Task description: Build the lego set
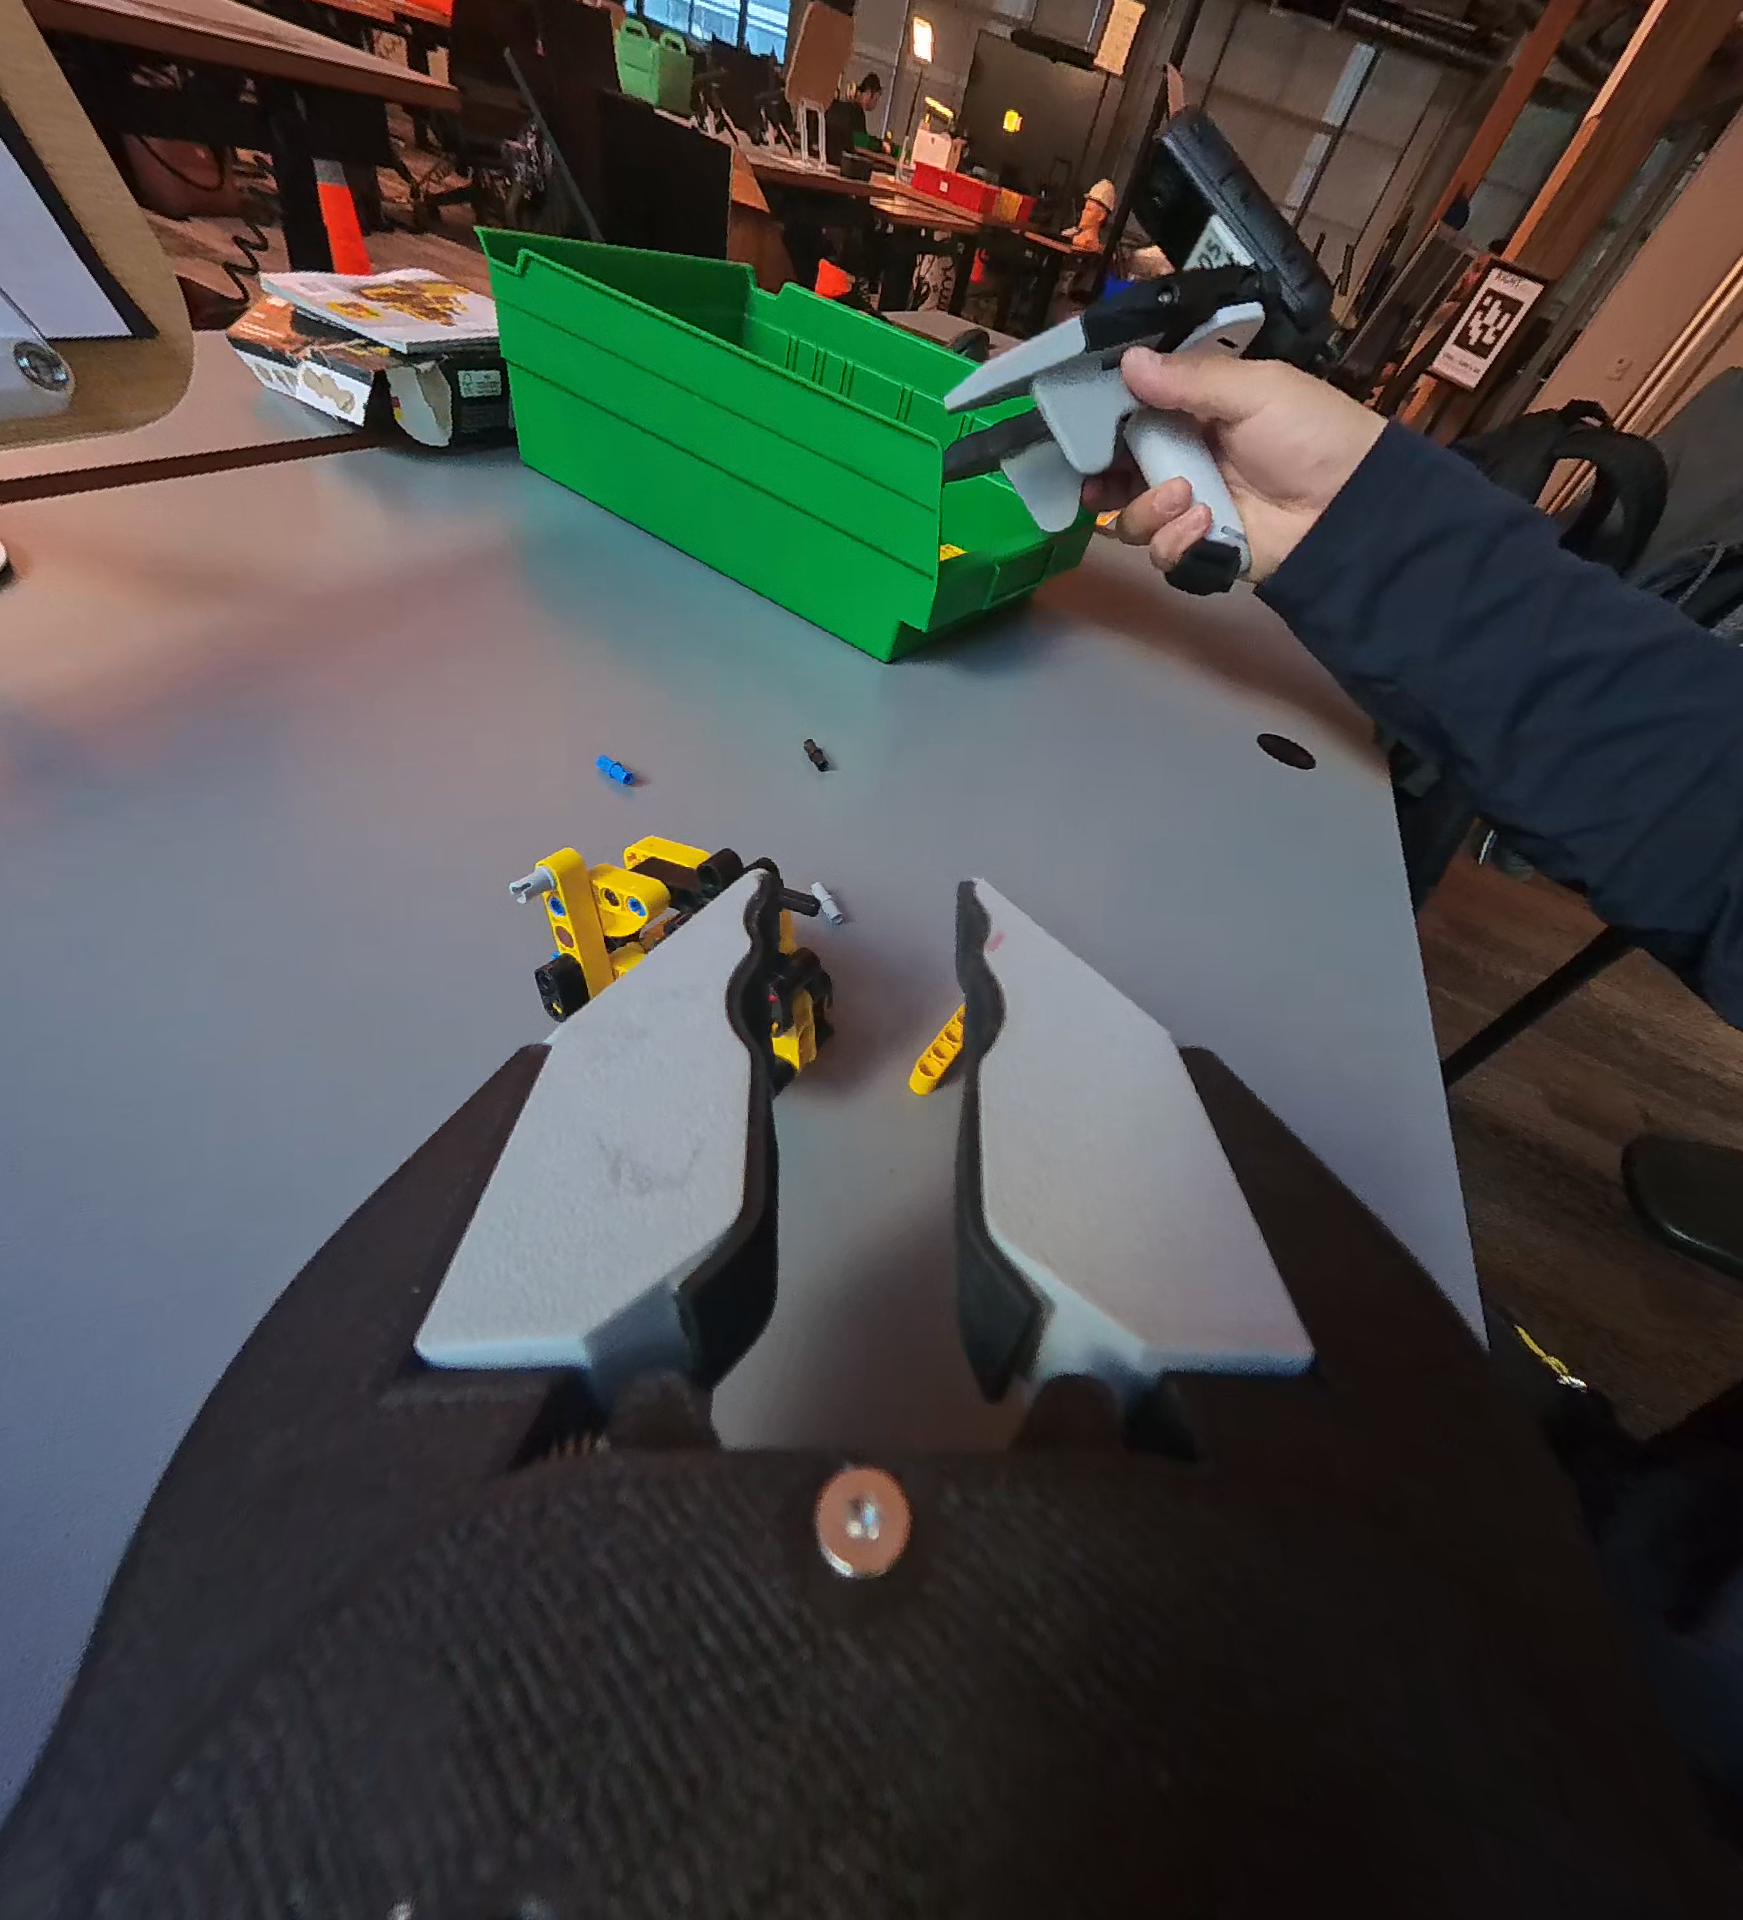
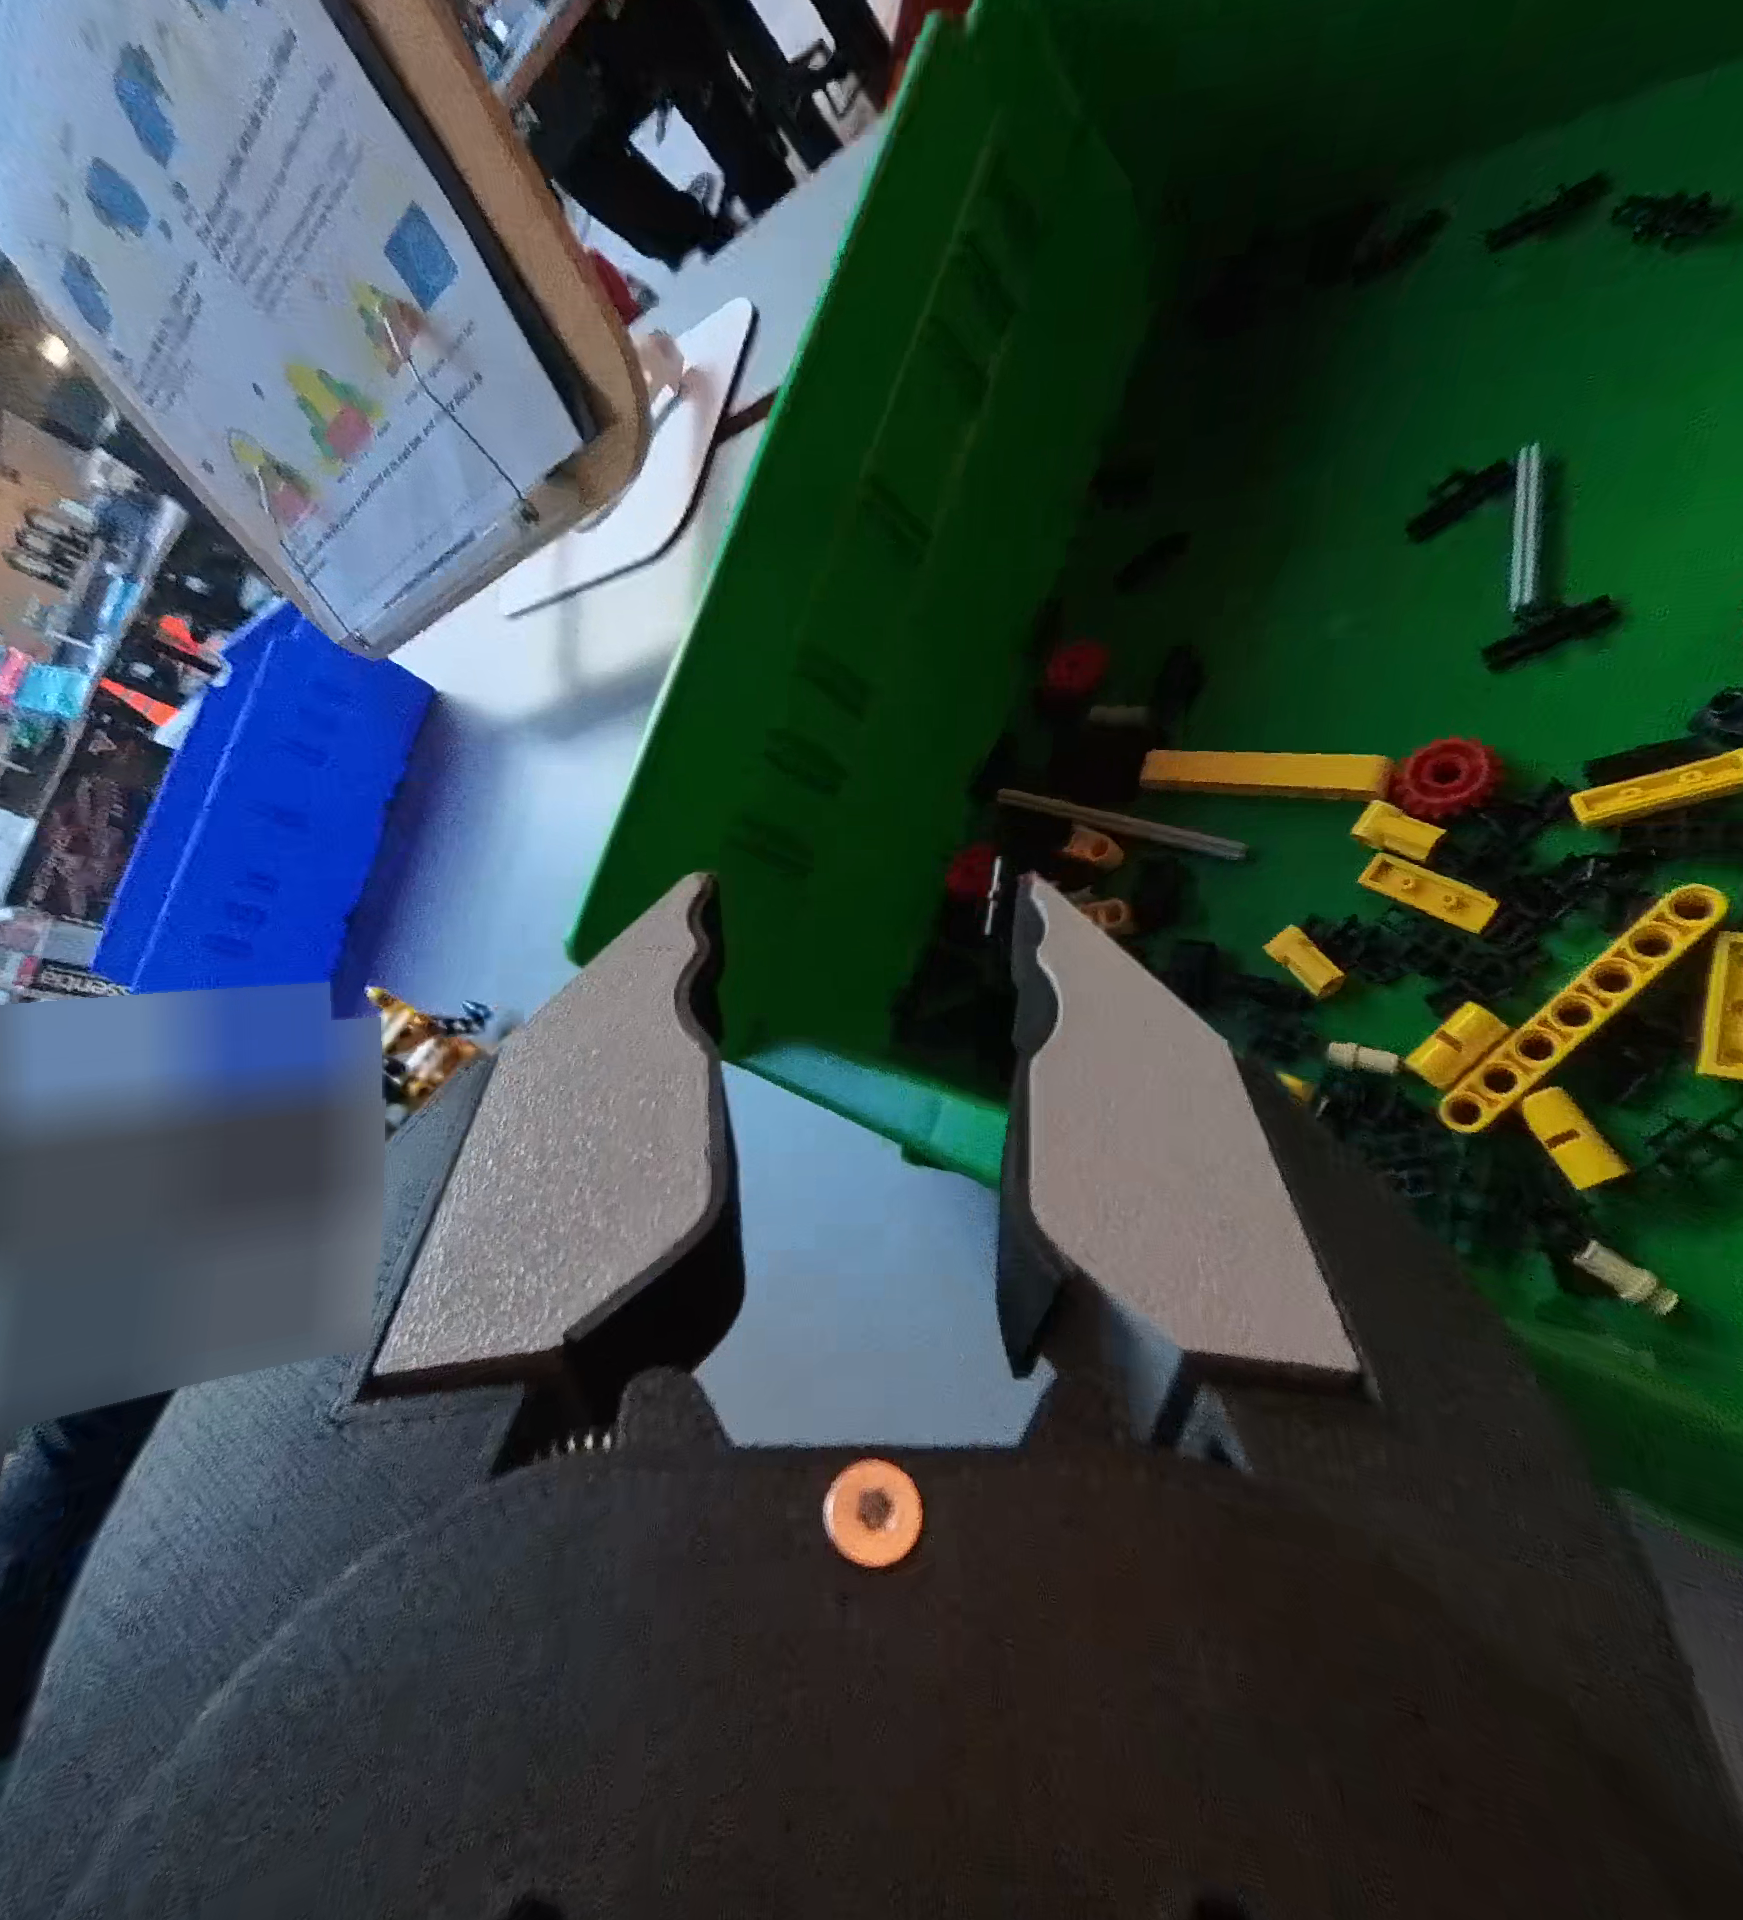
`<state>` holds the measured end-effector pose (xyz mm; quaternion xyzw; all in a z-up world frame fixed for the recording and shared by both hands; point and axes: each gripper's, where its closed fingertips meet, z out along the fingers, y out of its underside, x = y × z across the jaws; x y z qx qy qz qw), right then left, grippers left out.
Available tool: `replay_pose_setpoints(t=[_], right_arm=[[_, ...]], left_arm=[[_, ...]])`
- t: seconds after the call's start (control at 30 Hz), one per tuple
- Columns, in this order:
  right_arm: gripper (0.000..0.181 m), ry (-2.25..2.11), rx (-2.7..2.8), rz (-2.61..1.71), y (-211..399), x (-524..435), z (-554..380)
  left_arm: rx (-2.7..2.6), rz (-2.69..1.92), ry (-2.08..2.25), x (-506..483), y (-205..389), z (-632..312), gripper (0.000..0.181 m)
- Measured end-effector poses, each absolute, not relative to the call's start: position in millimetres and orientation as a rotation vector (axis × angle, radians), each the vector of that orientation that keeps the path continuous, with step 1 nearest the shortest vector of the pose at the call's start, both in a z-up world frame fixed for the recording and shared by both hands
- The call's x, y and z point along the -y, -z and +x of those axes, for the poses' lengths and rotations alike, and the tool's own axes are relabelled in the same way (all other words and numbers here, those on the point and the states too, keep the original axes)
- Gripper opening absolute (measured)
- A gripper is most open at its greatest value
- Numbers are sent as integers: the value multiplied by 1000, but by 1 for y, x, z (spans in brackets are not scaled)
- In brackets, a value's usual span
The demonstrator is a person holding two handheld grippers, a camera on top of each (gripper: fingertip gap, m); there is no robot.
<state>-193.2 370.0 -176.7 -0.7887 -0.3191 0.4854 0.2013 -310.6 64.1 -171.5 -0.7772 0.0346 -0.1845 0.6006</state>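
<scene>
Left gripper (image 1: 862,894) is hovering low over the grey table (image 1: 223,935), fingers spread apart with nothing between them. Just under its left finger sits the half-built yellow and black model (image 1: 628,925), which I'll use as the landmark. It's clearly only partly done: a small frame of beams with pins sticking out, no wheels or gears on it that I can see.

Right beside the model, on its right, a loose yellow beam (image 1: 940,1055) lies on the table, and a small grey pin (image 1: 825,902) sits just past the model's far corner. A bit beyond the model are a blue pin (image 1: 614,770) and a black pin (image 1: 816,754), both apart from it.

Well behind the model is the green bin (image 1: 742,447), and the right gripper (image 2: 867,904) is held at its near end, fingers also apart and empty. The bin holds plenty more: a long yellow holed beam (image 2: 1584,1003), red gears (image 2: 1447,777), black bits. So I'd guess most of the build is left, and a fresh part is about to be picked.
</scene>
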Motion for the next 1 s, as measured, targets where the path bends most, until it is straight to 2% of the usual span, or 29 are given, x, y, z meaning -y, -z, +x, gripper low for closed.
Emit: replay_pose_setpoints(t=[0.07, 0.17, 0.2, 0.23, 0.37, 0.43, 0.5, 0.57, 0.7, 0.77, 0.87, 1.0], right_arm=[[54, -1255, 993, -2225, 186, -362, -192], [41, -959, 1173, -2261, 206, -359, -177], [51, -838, 1247, -2292, 216, -358, -168], [52, -786, 1283, -2306, 218, -357, -164], [49, -827, 1208, -2217, 191, -363, -165], [55, -738, 1307, -2310, 213, -356, -157], [46, -703, 1273, -2272, 208, -364, -157], [39, -836, 1162, -2140, 179, -368, -166], [49, -1161, 1184, -2034, 148, -333, -183], [43, -1241, 1262, -1906, 134, -305, -195], [41, -1277, 1507, -1840, 148, -244, -217], [33, -976, 1758, -1809, 207, -209, -248]], left_arm=[[-80, -1803, 426, -64, 172, -311, 30], [-73, -1802, 430, -64, 172, -312, 30], [-72, -1802, 433, -64, 172, -312, 30], [-72, -1801, 434, -64, 171, -312, 30], [-86, -1806, 433, -64, 172, -309, 30], [-86, -1809, 428, -64, 173, -309, 30], [-78, -1804, 429, -64, 172, -311, 29], [-69, -1802, 429, -64, 172, -313, 29], [-72, -1813, 432, -65, 174, -312, 29], [-78, -1813, 432, -65, 174, -310, 29], [-86, -1818, 430, -65, 175, -309, 29], [-82, -1819, 433, -65, 175, -310, 29]])
